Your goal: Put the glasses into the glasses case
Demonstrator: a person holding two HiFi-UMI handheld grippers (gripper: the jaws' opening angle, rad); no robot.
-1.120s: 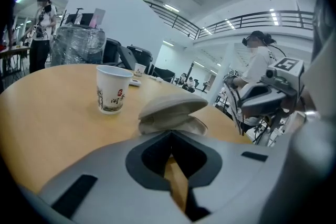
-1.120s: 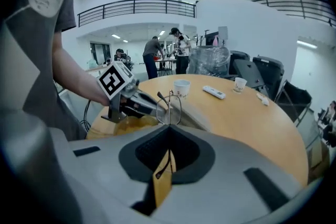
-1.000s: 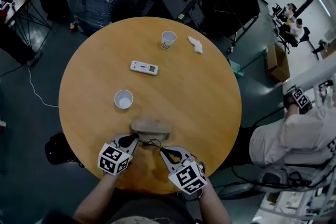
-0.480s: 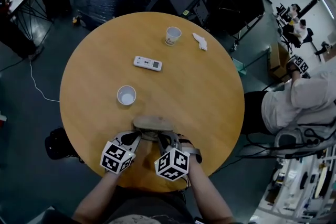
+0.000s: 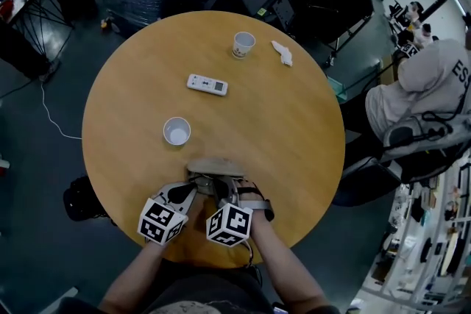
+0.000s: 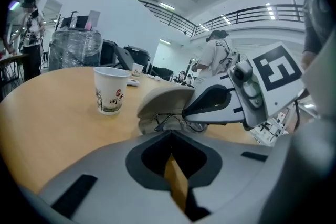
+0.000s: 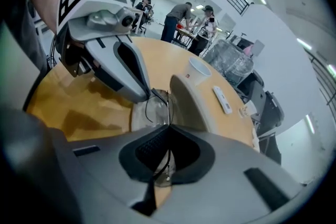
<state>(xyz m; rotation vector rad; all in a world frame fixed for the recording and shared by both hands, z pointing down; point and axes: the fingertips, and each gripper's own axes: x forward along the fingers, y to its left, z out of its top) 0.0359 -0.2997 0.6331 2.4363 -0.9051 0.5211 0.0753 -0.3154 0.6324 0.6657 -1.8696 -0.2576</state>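
The beige glasses case (image 5: 213,166) lies open near the table's front edge, its lid (image 7: 189,102) raised. My right gripper (image 5: 221,186) is shut on the thin wire-framed glasses (image 7: 156,105) and holds them at the case's mouth, under the lid. In the left gripper view the glasses (image 6: 176,122) show just below the lid (image 6: 163,99), with the right gripper (image 6: 210,105) beside them. My left gripper (image 5: 188,191) is shut with nothing between its jaws, its tip close to the case's near left end.
On the round wooden table (image 5: 294,129) stand a white paper cup (image 5: 176,131) behind the case and another cup (image 5: 243,44) at the far side. A white remote (image 5: 207,84) and a crumpled tissue (image 5: 282,53) lie there too. A seated person (image 5: 419,84) is at the right.
My right gripper has moved left and down to the case with the glasses, rolling as it went. The left gripper has stayed put. The person at the right has shifted.
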